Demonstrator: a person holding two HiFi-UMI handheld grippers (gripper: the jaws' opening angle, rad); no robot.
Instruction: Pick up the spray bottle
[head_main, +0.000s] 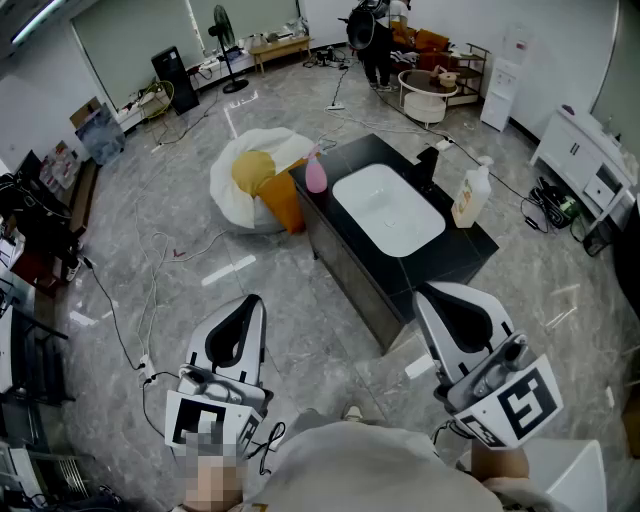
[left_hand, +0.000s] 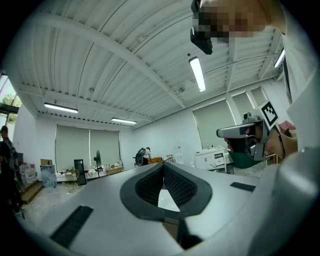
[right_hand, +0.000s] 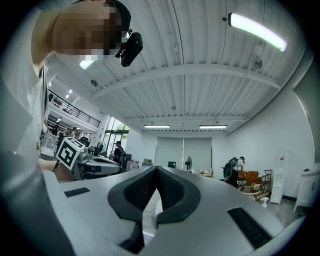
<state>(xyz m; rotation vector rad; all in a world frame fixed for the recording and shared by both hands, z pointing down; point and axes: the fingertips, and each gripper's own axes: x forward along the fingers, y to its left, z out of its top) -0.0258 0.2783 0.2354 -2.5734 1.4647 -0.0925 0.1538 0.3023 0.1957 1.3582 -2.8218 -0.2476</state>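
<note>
Technician: Location of the spray bottle?

Manual: The pink spray bottle (head_main: 316, 172) stands upright at the far left corner of the black counter (head_main: 470, 250), just beside the white sink (head_main: 388, 210). Its long axis is vertical. 1 other container, a white bottle (head_main: 471, 195), stands at the counter's right edge. Its head is too small to read, so taking the pink bottle as the target is a judgement.

Technician: Tool state and bearing?

Manual: Both tools point level with their jaws together and nothing between them. The left gripper (head_main: 255, 300) and right gripper (head_main: 420, 292) sit short of the counter's near corner, well apart from the target. The target lies ahead, between the 2 lines of aim. The left gripper is slightly nearer and has open floor (head_main: 200, 250) in front of it. The right gripper would have to cross the counter top. The jaws must part before a side-on approach to the bottle body.
</note>
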